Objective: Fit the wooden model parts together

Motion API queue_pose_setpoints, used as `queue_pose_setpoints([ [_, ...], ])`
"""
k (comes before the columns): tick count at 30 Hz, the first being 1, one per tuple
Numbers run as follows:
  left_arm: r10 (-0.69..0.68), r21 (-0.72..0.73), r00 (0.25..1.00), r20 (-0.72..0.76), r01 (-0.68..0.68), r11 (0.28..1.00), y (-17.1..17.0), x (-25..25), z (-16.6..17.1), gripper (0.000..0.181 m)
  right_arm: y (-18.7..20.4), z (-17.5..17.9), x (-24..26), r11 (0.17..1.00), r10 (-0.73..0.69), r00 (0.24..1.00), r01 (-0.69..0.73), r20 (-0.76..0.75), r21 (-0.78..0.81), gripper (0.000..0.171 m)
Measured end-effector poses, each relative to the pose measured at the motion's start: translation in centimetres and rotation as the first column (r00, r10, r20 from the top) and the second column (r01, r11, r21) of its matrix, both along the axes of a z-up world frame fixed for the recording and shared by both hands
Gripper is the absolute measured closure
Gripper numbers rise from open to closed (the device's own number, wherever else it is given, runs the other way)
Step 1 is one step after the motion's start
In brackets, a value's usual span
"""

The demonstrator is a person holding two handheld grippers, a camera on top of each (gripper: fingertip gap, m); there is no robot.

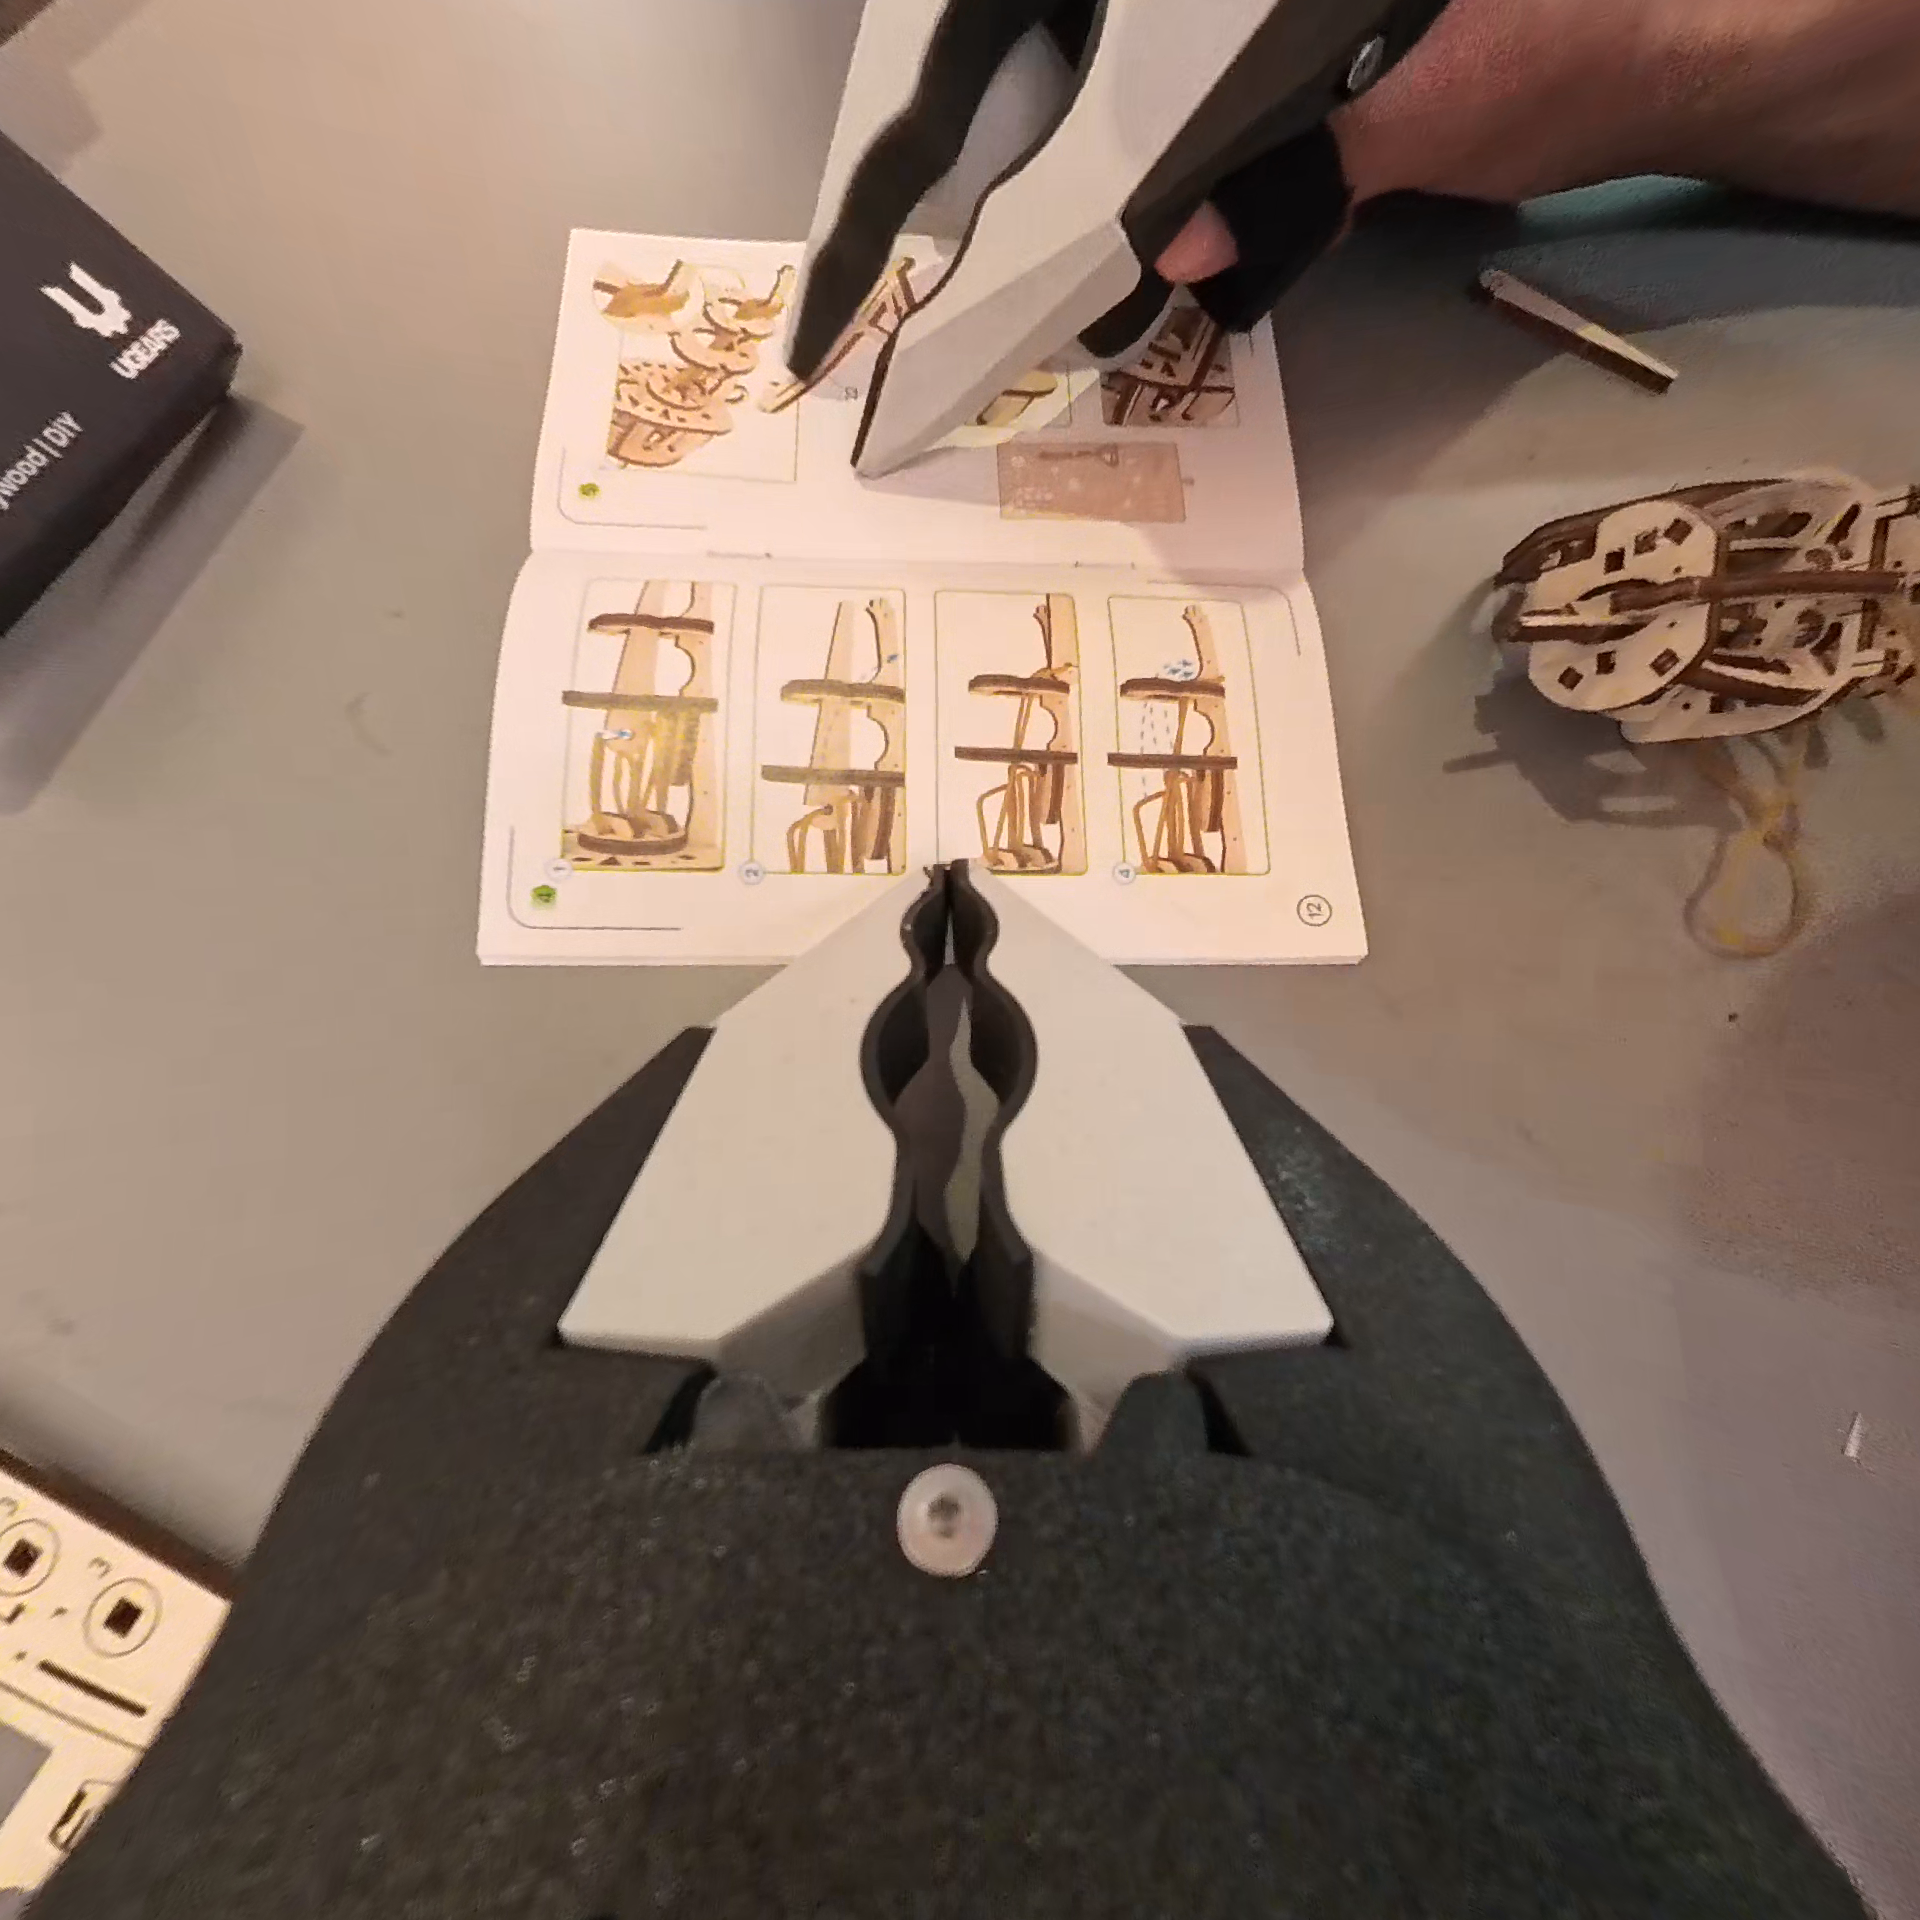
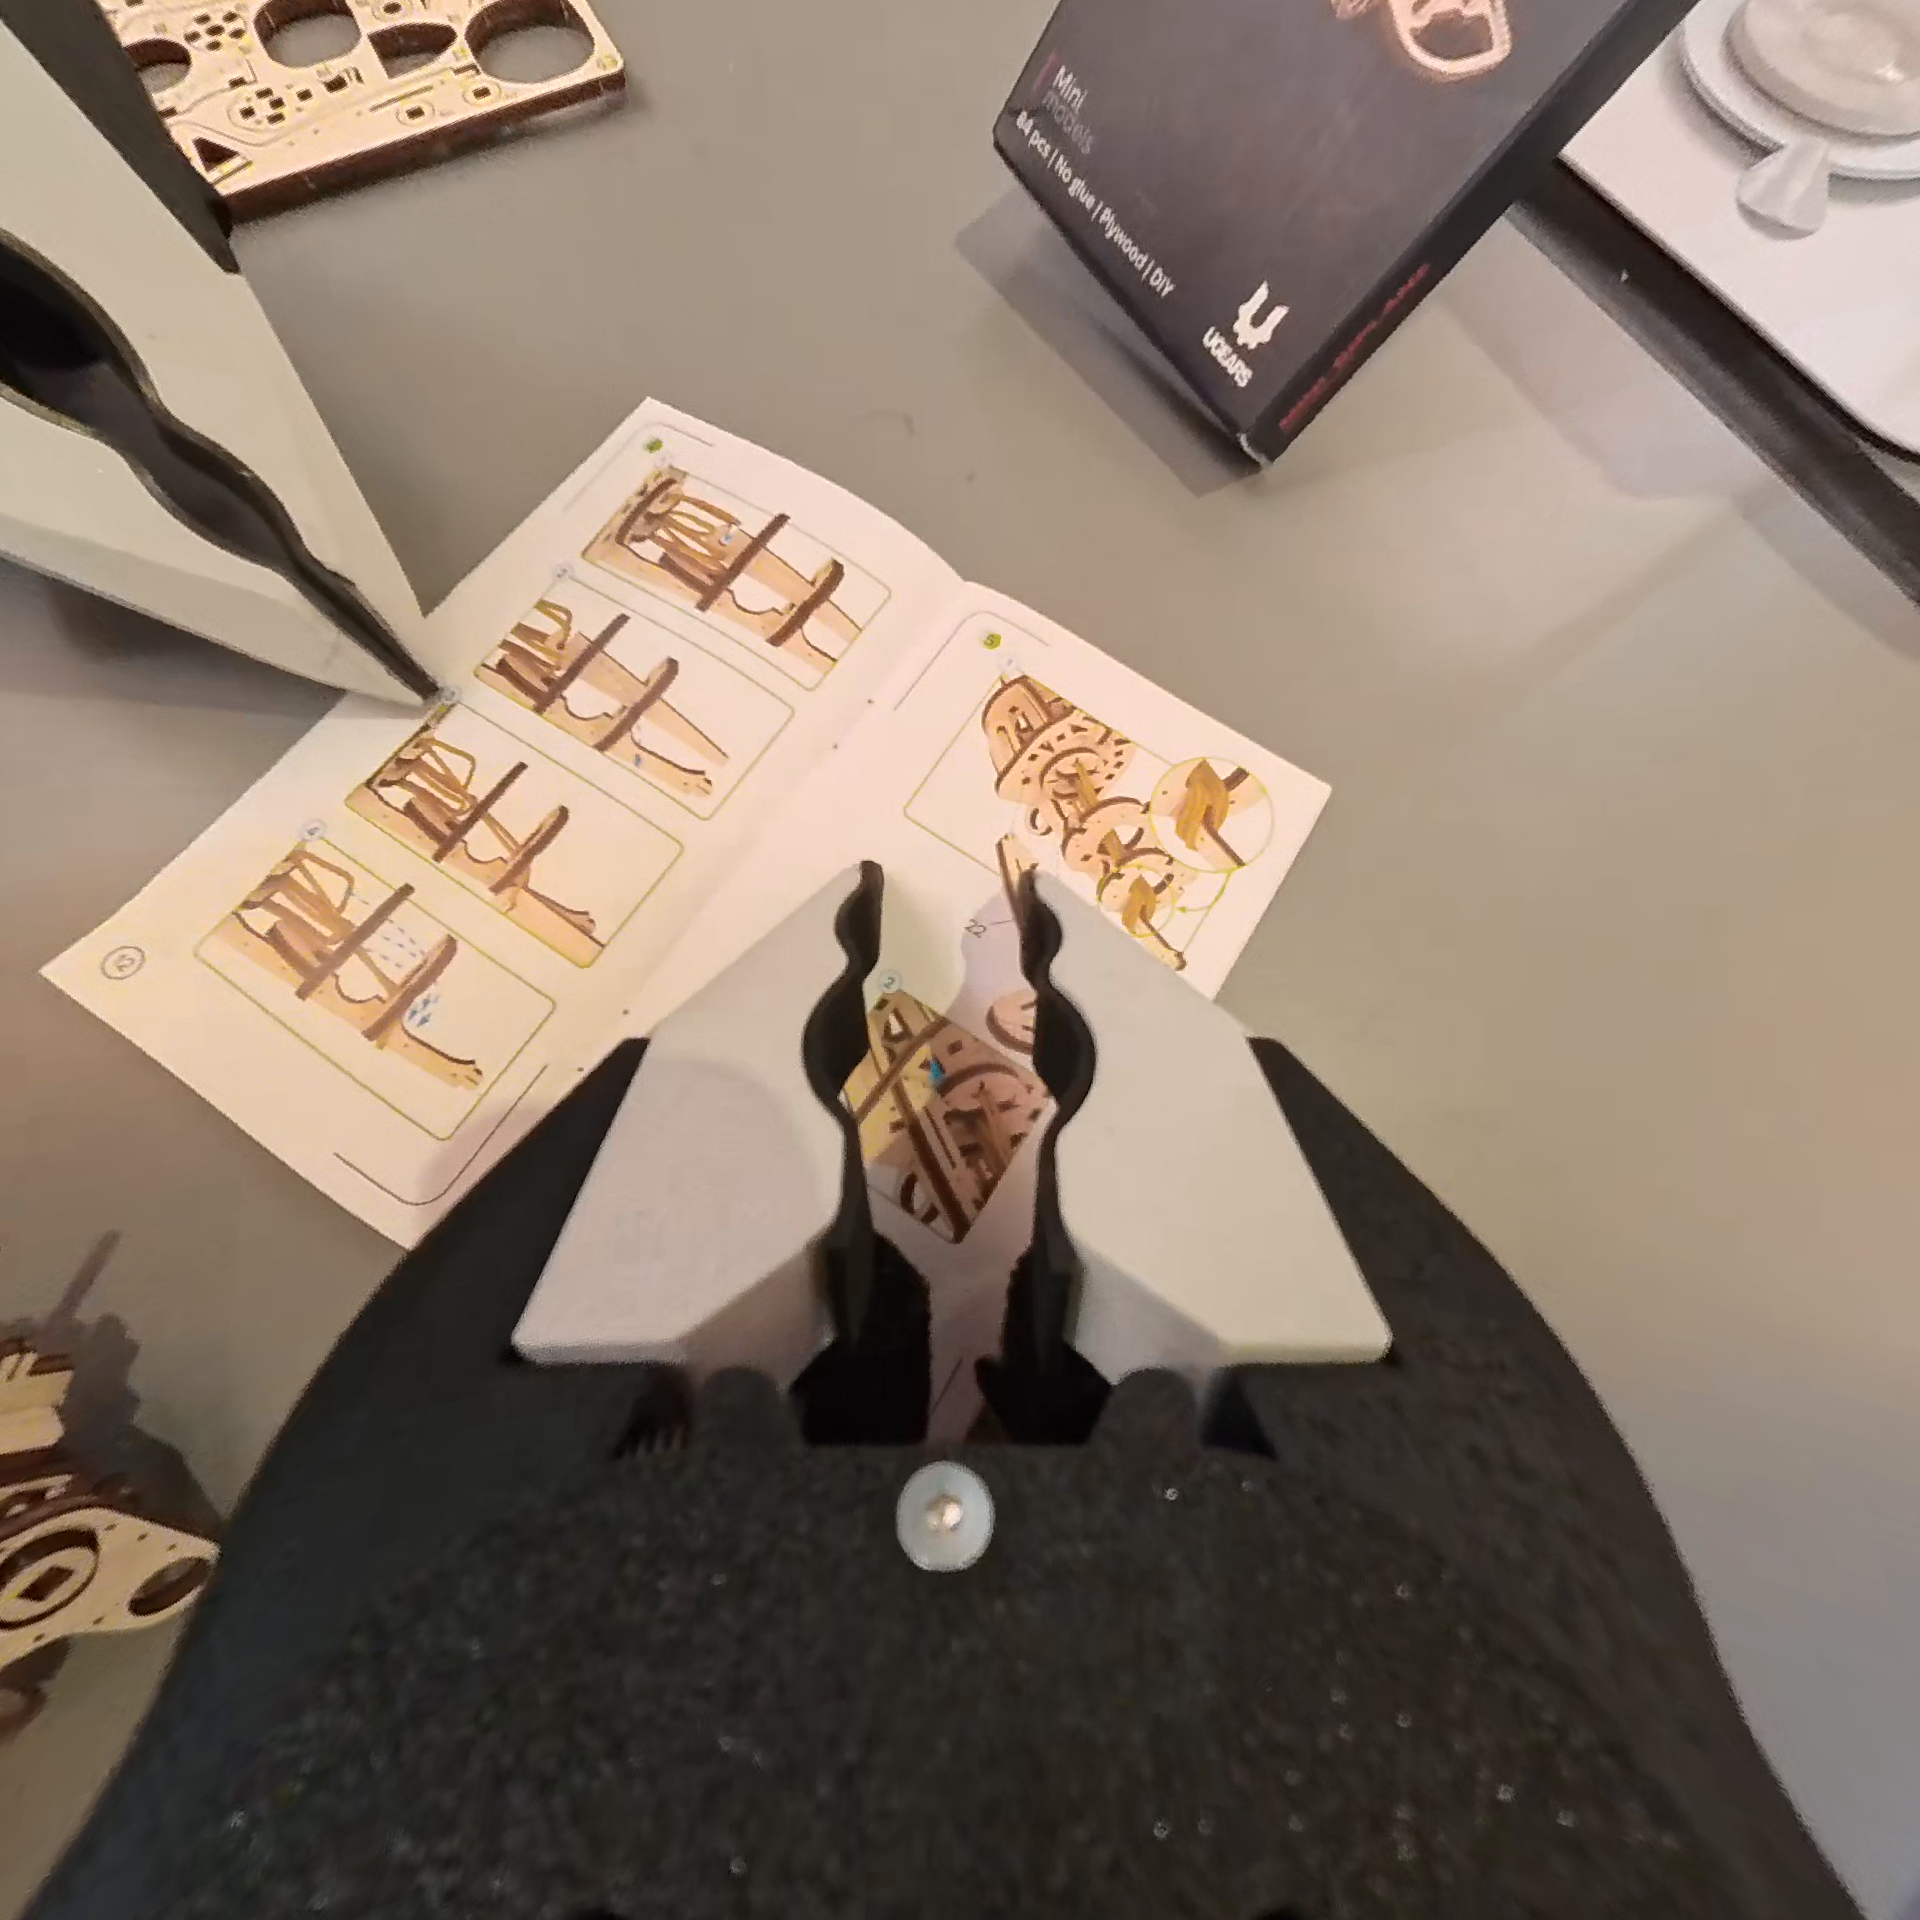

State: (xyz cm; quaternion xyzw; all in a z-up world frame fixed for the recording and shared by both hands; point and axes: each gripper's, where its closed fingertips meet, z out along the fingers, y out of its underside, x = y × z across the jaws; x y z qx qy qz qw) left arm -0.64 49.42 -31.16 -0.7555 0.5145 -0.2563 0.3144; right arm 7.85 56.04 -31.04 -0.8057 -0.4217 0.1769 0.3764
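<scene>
**Both grippers over the instruction booklet**

Your left gripper [image 1: 948,883] hovers at the near edge of the open instruction booklet [image 1: 914,644] on the grey table [image 1: 312,935]; its jaws are pressed together with nothing between them. Your right gripper [image 2: 945,894] is poised over the booklet's far page, jaws parted by a narrow gap. A thin wooden strip [image 2: 1010,873] appears to lie against the right-hand fingertip, though the view does not confirm contact. The partly assembled wooden model [image 1: 1714,613] lies on its side to the right of the booklet, well apart from both grippers. A dark box [image 2: 1288,208] stands beyond the booklet. A punched plywood sheet [image 2: 353,94] lies flat near the table's edge.
</scene>
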Motion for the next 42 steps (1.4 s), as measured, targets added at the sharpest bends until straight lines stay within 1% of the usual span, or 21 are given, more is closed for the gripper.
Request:
queue_pose_setpoints([
  [19,-0.001,0.026,1.000,-0.010,0.001,1.000,0.0,0.0,0.0,0.181,0.0,0.0,0.0,1.000,0.003,1.000,-0.003,-0.003,-0.004,0.147],
  [23,-0.005,0.050,1.000,-0.019,0.006,0.999,0.0,0.1,-0.1,0.181,0.3,0.1,0.1,1.000,-0.012,1.000,0.012,-0.011,-0.008,0.143],
  [24,-0.005,0.056,1.000,-0.022,0.006,0.998,0.0,0.1,-0.1,0.181,0.4,0.2,0.1,1.000,-0.019,1.000,0.019,-0.021,-0.007,0.139],
  [27,-0.006,0.114,0.999,-0.044,0.011,0.993,-0.1,0.1,-0.1,0.181,1.0,1.2,0.6,0.997,-0.054,0.997,0.057,-0.057,0.056,0.127],
  [29,-0.004,0.168,0.998,-0.065,0.015,0.986,-0.1,0.1,-0.1,0.181,1.4,2.8,1.4,0.985,-0.109,0.988,0.123,-0.113,0.125,0.130],
  [31,0.001,0.239,0.996,-0.091,0.021,0.971,-0.1,0.0,-0.1,0.181,-0.2,5.1,1.2,0.989,-0.095,0.979,0.114,-0.180,0.094,0.130],
  [32,0.003,0.283,0.994,-0.106,0.027,0.959,-0.1,0.0,0.0,0.181,-1.1,6.5,1.3,0.989,-0.105,0.976,0.122,-0.189,0.079,0.130],
  [33,0.006,0.329,0.993,-0.120,0.034,0.944,-0.1,0.0,0.0,0.179,-1.8,7.5,1.9,0.984,-0.144,0.973,0.160,-0.182,0.073,0.129],
  [35,0.012,0.410,0.991,-0.137,0.046,0.911,-0.2,0.1,0.3,0.175,-3.6,8.6,3.5,0.967,-0.241,0.956,0.252,-0.165,0.046,0.120],
  [37,0.037,0.466,0.993,-0.109,0.018,0.885,0.0,0.0,1.0,0.175,-6.3,8.0,5.4,0.939,-0.342,0.928,0.344,-0.145,-0.012,0.123],
  [38,0.047,0.465,0.996,-0.079,-0.005,0.885,0.0,-0.1,1.5,0.175,-8.0,7.0,6.4,0.917,-0.398,0.909,0.395,-0.125,-0.050,0.128],
  [39,0.051,0.433,0.998,-0.039,-0.029,0.901,-0.3,-0.2,1.9,0.175,-9.8,5.6,7.2,0.896,-0.442,0.892,0.435,-0.098,-0.089,0.133],
  [42,0.082,0.257,0.992,0.097,-0.104,0.961,-2.2,-0.6,3.5,0.168,-15.3,2.1,9.4,0.835,-0.537,0.844,0.531,0.002,-0.144,0.133],
])
